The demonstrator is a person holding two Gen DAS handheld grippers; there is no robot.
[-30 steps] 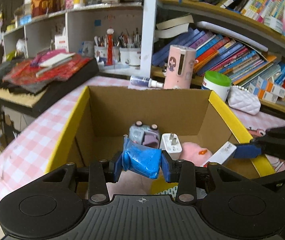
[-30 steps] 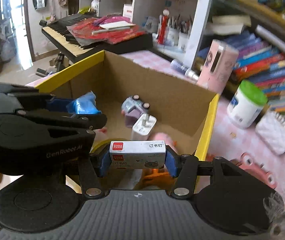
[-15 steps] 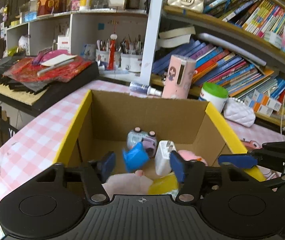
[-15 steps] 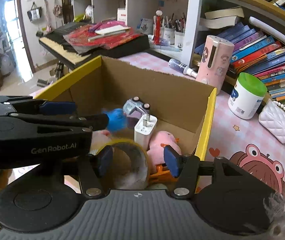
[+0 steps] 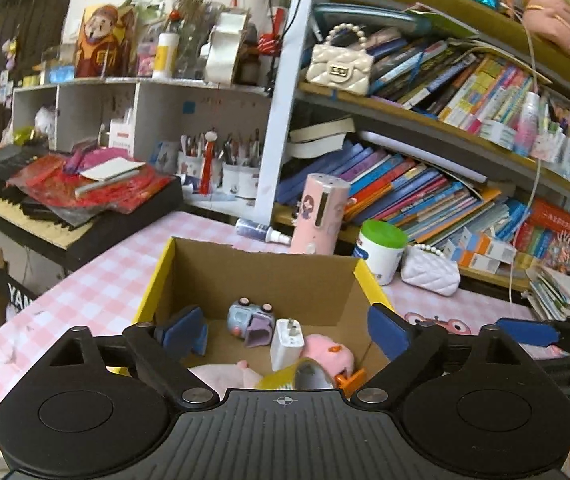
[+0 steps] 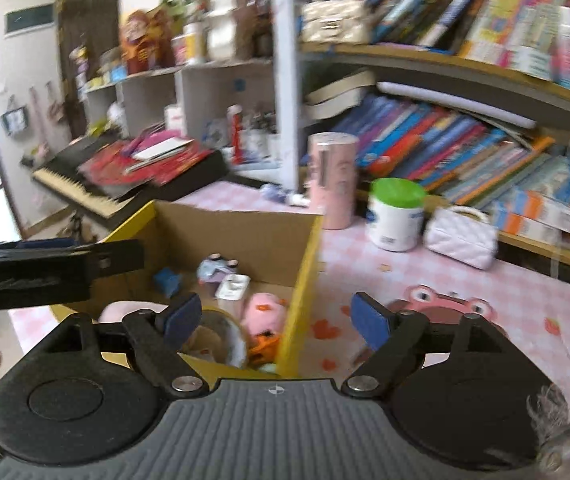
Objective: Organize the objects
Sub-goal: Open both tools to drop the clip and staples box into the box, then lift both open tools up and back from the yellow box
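Note:
A cardboard box with yellow flaps (image 5: 269,276) stands on the pink checked table. In it lie a small toy car (image 5: 249,318), a white charger (image 5: 287,344), a pink plush (image 5: 331,354), a tape roll (image 5: 305,376) and a blue crumpled wrapper (image 6: 167,280). My left gripper (image 5: 285,336) is open and empty above the box. My right gripper (image 6: 277,316) is open and empty over the box's right wall (image 6: 305,264). The right gripper's blue pad also shows at the right of the left wrist view (image 5: 525,330).
Behind the box stand a pink cylinder (image 5: 321,216), a green-lidded white jar (image 5: 381,250) and a white quilted purse (image 5: 429,274). Bookshelves (image 5: 425,184) fill the back. A keyboard with red papers (image 5: 69,200) lies at the left. A frog print (image 6: 441,304) marks the tablecloth.
My left gripper let go of the blue wrapper and my right let go of the white staple box, both into the box. Both grippers opened wider and rose back.

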